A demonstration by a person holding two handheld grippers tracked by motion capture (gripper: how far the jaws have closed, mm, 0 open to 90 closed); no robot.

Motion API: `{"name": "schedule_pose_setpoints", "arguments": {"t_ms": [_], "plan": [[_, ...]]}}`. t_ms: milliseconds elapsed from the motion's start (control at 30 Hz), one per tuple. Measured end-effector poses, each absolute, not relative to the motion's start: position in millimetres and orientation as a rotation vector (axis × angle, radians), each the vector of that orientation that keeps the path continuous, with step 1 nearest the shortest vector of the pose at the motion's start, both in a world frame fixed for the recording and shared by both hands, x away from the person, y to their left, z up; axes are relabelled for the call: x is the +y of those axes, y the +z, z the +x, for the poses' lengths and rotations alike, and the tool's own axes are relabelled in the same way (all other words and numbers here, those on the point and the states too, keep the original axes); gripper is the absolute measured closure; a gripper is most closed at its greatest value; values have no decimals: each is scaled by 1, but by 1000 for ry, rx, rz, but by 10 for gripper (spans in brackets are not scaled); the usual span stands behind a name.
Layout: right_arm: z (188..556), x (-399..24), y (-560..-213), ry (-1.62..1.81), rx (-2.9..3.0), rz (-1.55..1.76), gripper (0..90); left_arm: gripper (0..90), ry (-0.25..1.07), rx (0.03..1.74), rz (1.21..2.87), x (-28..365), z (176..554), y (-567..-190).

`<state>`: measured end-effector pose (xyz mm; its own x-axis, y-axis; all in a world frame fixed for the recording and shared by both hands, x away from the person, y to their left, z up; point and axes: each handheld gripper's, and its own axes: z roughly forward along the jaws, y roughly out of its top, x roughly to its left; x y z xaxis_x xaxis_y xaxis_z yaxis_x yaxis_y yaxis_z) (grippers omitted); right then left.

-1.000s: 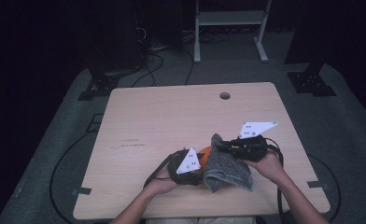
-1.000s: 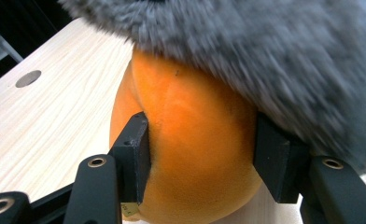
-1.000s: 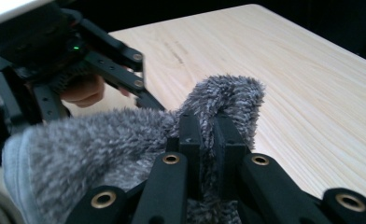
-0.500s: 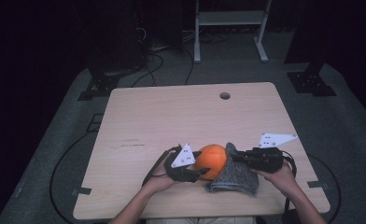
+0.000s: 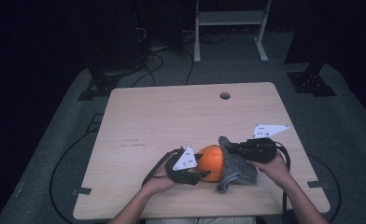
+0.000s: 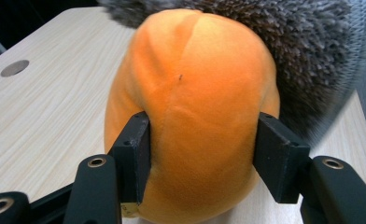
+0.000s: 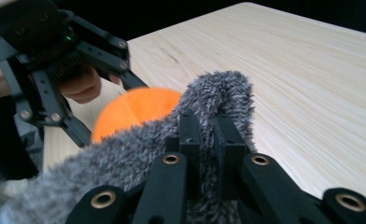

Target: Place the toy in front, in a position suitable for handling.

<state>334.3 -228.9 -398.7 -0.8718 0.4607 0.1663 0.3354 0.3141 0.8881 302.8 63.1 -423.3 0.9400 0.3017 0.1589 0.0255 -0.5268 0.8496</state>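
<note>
An orange plush ball (image 5: pixel 210 160) rests near the table's front edge. My left gripper (image 5: pixel 196 169) is shut on it from the left; in the left gripper view its two black pads (image 6: pixel 137 154) press into the sides of the orange ball (image 6: pixel 190 112). A grey fluffy cloth (image 5: pixel 237 169) lies against the ball's right side. My right gripper (image 5: pixel 228 148) is shut on a fold of that cloth; in the right gripper view the pads (image 7: pixel 190 135) pinch the grey cloth (image 7: pixel 214 102), with the orange ball (image 7: pixel 134 109) and the left gripper (image 7: pixel 55 70) behind it.
The light wooden table (image 5: pixel 172 121) has a round cable hole (image 5: pixel 225 95) near its far edge. Black stands and cables (image 5: pixel 148 51) sit on the dark floor beyond, with a white frame (image 5: pixel 228 28) at the back.
The right gripper has moved to the right and down with the cloth, pulling it off the ball, whose orange surface shows more. The left gripper has stayed put.
</note>
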Motion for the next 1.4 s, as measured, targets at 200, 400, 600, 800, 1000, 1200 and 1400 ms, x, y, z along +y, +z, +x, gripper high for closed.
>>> {"name": "schedule_pose_setpoints", "arguments": {"t_ms": [200,400,600,800,1000,1200,1400], "plan": [[325,-241,-412,1608,2422,814,834,425,344,283,2077,64,306,-423],[309,-243,-401,1634,2395,770,833,446,308,363,2013,69,311,-415],[295,-212,-366,1646,2392,591,833,450,309,362,1992,67,306,-406],[306,-194,-374,1552,2438,627,834,410,320,364,2034,69,307,-412],[309,-207,-391,1582,2438,694,834,160,237,359,1966,83,320,-418],[311,-233,-395,1561,2402,756,832,114,174,401,2010,87,337,-436],[315,-255,-406,1588,2360,855,831,99,110,393,2070,72,341,-452]]}}
